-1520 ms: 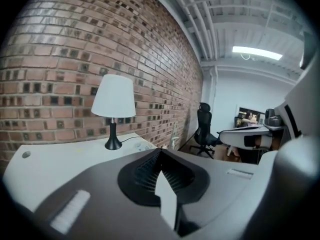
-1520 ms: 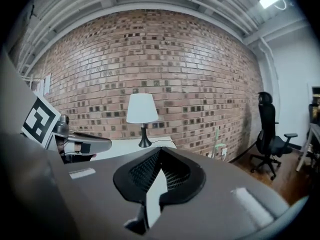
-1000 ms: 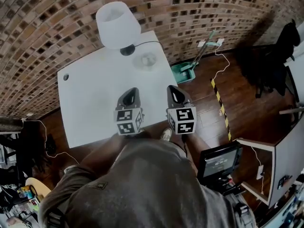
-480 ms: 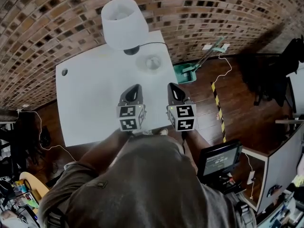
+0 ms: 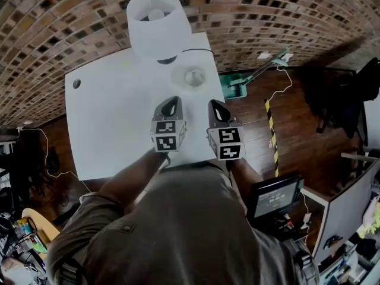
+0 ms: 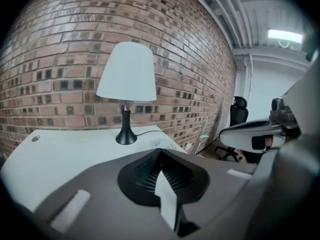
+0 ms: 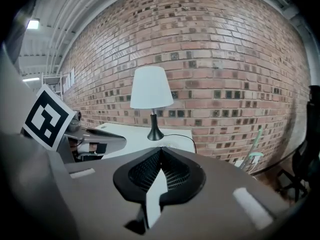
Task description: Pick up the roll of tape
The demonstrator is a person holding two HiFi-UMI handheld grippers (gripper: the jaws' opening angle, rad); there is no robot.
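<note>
The pale roll of tape [image 5: 194, 76] lies flat on the white desk [image 5: 107, 123] near its far right corner, just beside the base of the white lamp [image 5: 158, 21]. Nearer the person, apart from the roll, the left claw [image 5: 173, 104] and right claw [image 5: 215, 107] hover side by side, each pinched fully together with nothing between its jaws. A brick wall [image 5: 59, 16] backs the desk.

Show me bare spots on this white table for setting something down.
Bare: the white table's whole left half, between the small round hole and the near edge. Crowded: far right corner, with the white-shaded lamp and clear tape roll.
</note>
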